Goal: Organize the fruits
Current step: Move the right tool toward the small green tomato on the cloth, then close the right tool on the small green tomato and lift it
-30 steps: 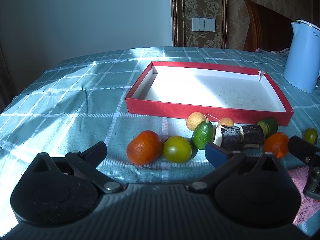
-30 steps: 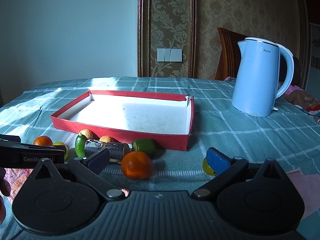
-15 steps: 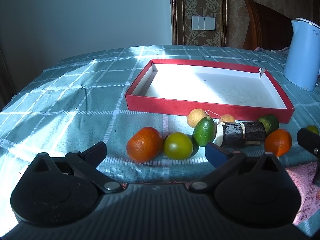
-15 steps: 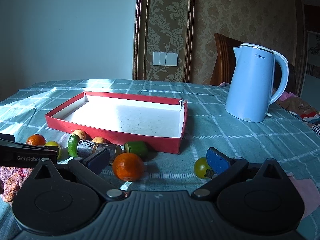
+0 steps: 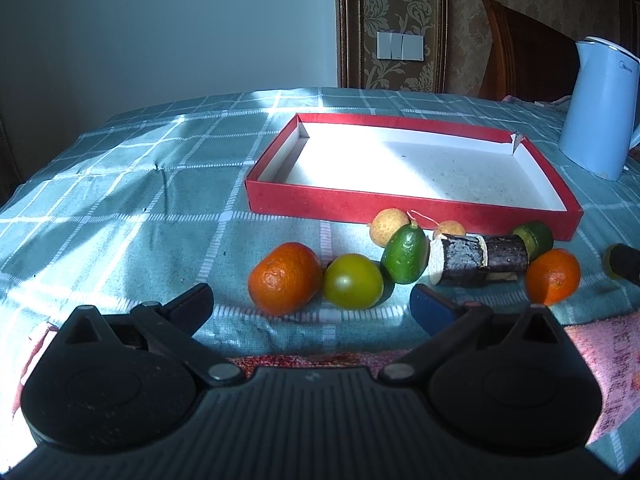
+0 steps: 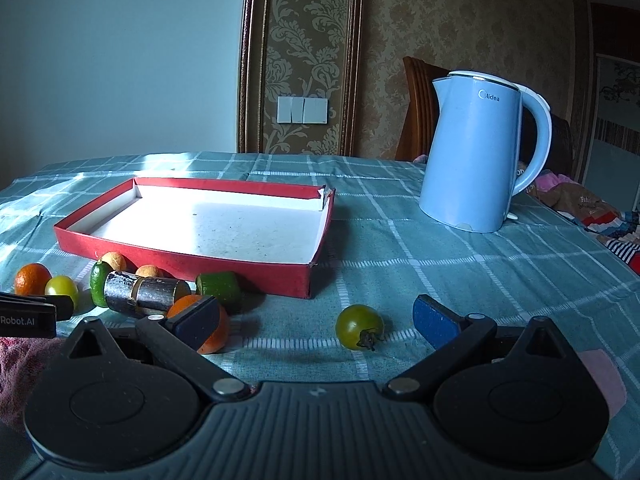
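A red tray [image 5: 400,206] with a bare white floor lies on the checked cloth; it also shows in the right wrist view [image 6: 192,262]. In front of it lie an orange [image 5: 285,278], a green tomato [image 5: 353,286], a green oval fruit [image 5: 405,254], two tan round fruits [image 5: 385,226], a dark sugarcane piece [image 5: 478,260], a cut green piece [image 5: 534,236] and a second orange [image 5: 553,276]. My left gripper [image 5: 312,306] is open just short of the orange and tomato. My right gripper [image 6: 316,318] is open, with another green tomato [image 6: 359,327] between its fingers.
A light blue kettle [image 6: 476,152] stands at the back right of the table. A pink cloth [image 5: 600,364] lies at the near edge. A wooden chair [image 6: 416,108] stands behind the table. The left gripper's tip [image 6: 28,312] shows at the right wrist view's left edge.
My right gripper has moved right and forward, so the lone green tomato now lies between its open fingers. My left gripper has pulled back slightly. No fruit has moved.
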The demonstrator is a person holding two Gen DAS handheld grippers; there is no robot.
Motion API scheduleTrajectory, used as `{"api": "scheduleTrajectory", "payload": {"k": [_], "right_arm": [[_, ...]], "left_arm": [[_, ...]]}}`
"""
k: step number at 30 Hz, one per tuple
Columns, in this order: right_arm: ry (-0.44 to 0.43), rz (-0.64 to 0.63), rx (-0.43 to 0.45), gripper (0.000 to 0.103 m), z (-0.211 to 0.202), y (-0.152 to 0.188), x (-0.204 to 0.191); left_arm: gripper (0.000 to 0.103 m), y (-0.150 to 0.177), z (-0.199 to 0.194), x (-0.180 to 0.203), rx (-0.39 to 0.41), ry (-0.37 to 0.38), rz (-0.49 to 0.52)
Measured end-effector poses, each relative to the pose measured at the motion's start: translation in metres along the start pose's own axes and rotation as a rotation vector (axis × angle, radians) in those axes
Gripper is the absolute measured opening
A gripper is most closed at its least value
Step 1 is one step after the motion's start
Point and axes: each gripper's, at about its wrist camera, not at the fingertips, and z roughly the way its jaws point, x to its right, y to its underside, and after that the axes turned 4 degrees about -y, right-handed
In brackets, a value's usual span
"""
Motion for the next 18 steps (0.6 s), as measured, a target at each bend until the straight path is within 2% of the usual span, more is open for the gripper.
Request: {"api": "scheduleTrajectory", "payload": {"k": [9,13,17,18], "right_arm": [[-0.006,0.056,-0.026,0.103,0.013,-0.007,0.023],[-0.026,0.069,-0.065,0.102,0.024,-0.009,0.029],[-0.017,0.074,-0.097,0.097,0.032,-0.009,0.032],[-0.024,0.080,-0.107,0.092,0.034,-0.010,0.033]], "left_arm": [[0.103,0.004,-0.009,-0.004,0.001,-0.031,0.000],[0.103,0.005,-0.012,-0.006,0.007,-0.036,0.004],[0.103,0.004,-0.013,-0.005,0.013,-0.019,0.007],[0.103,0.004,-0.012,-0.005,0.014,-0.010,0.008]]}}
